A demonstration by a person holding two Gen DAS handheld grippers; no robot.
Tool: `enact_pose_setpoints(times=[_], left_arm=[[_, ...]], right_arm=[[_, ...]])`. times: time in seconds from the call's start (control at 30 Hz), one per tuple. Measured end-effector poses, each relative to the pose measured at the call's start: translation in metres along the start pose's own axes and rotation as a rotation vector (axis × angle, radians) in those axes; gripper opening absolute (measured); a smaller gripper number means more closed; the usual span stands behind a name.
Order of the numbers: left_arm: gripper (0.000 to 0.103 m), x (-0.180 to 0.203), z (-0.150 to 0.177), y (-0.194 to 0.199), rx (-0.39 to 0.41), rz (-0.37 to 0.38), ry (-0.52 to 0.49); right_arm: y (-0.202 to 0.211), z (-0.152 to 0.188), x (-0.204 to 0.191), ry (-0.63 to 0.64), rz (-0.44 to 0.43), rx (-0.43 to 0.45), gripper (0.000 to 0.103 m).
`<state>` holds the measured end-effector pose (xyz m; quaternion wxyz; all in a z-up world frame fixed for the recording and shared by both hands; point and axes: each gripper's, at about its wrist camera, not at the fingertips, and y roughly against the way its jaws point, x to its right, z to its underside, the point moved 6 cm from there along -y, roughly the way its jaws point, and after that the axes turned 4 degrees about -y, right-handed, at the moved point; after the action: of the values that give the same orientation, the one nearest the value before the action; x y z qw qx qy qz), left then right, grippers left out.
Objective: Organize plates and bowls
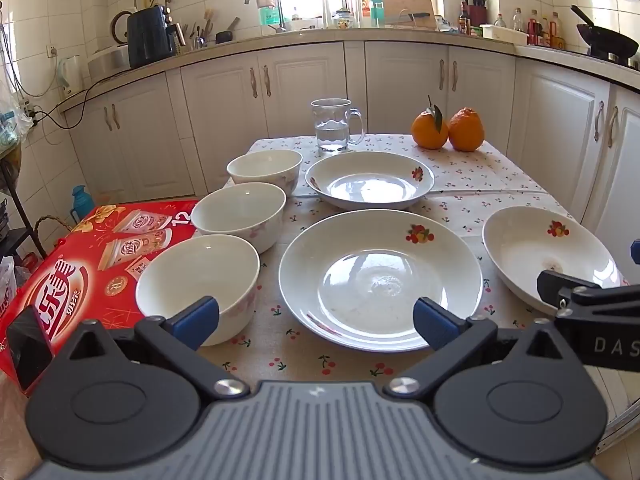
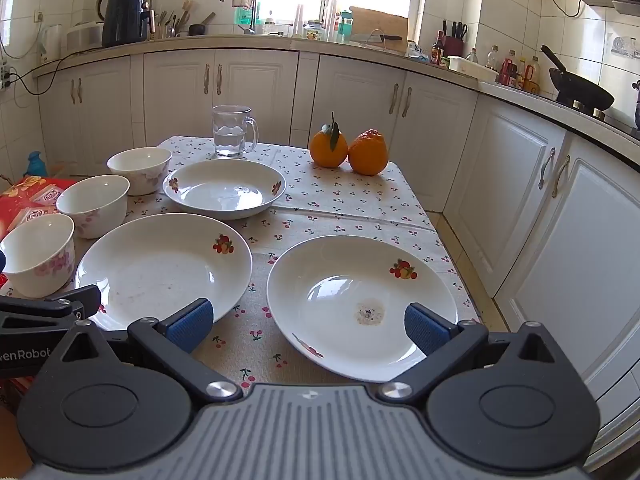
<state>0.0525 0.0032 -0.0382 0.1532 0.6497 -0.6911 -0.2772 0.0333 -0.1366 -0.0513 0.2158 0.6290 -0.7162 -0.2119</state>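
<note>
Left wrist view: three bowls (image 1: 245,213); three plates (image 1: 380,278); both claws (image 1: 316,322) (image 2: 307,326) spread wide, empty

We see bare cloth (image 2: 256,316) between the 2 near plates (image 2: 160,268) (image 2: 360,304); 3 bowls (image 1: 244,216) crowd the left edge.

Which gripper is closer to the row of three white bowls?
Left. The left gripper sits just before the nearest white bowl; the right gripper faces the stained white plate, farther right.
</note>
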Motion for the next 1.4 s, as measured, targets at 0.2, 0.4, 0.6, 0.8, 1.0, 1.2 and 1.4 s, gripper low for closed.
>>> enact_pose_setpoints(times=[0.2, 0.4, 0.6, 0.8, 1.0, 1.2, 1.4], left_arm=[[0.102, 0.000, 0.000, 0.000, -0.001, 0.000, -0.001], [0.102, 0.000, 0.000, 0.000, 0.000, -0.001, 0.000], [0.102, -0.001, 0.001, 0.001, -0.001, -0.004, 0.000], [0.102, 0.000, 0.001, 0.001, -0.001, 0.000, -0.001], [0.102, 0.003, -0.002, 0.000, 0.003, 0.004, -0.008], [0.102, 0.006, -0.007, -0.003, 0.006, 0.034, -0.018], [0.102, 0.012, -0.019, -0.006, 0.020, 0.052, -0.065]], right_arm=[[0.000, 0.000, 0.000, 0.003, 0.002, 0.000, 0.103], [0.000, 0.000, 0.000, 0.004, 0.003, 0.002, 0.103], [0.000, 0.000, 0.000, 0.004, 0.001, 0.003, 0.103], [-0.001, 0.001, 0.000, 0.002, 0.001, 0.001, 0.103], [-0.002, -0.001, 0.002, -0.001, 0.000, 0.001, 0.103], [-0.006, -0.003, 0.004, -0.001, -0.004, 0.003, 0.103], [-0.003, -0.006, 0.009, -0.002, -0.004, 0.008, 0.103]])
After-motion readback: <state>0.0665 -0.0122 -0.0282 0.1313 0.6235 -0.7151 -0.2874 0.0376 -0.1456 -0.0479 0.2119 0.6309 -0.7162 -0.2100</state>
